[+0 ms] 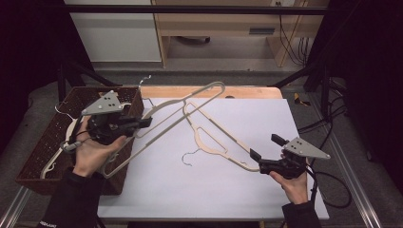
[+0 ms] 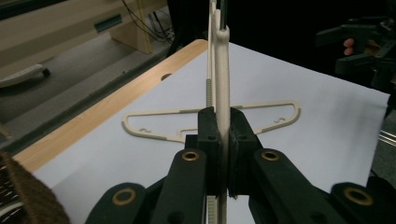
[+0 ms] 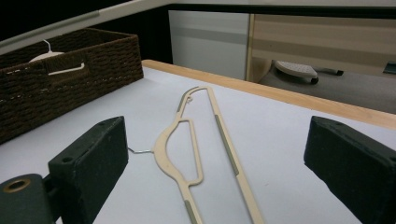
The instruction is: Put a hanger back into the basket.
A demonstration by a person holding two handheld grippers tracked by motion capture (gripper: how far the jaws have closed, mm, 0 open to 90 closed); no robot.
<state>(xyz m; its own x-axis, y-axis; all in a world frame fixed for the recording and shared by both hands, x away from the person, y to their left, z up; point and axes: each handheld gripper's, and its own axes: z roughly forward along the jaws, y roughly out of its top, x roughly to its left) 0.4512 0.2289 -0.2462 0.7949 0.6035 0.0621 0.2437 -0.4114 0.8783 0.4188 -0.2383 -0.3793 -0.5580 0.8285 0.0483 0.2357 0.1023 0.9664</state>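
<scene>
The left gripper [image 1: 142,122] has its jaws clamped tight on the rim of a raised cream plastic hanger [image 1: 183,111], whose long axis runs from over the brown woven basket [image 1: 47,142] up toward the worktop [image 1: 266,190] far edge, its lower part hidden behind the hand. The right gripper [image 1: 266,148] jaws stand wide apart, holding nothing, just beside one end of a second cream hanger [image 1: 214,137] lying flat on the white worktop. Further hangers sit in the basket, partly hidden, so their count cannot be told.

place: lab recording station
signs: black frame rail [image 1: 190,9], loose cables [image 1: 297,45], white-covered table [image 1: 266,190], plain wooden cabinets [image 1: 214,23]
</scene>
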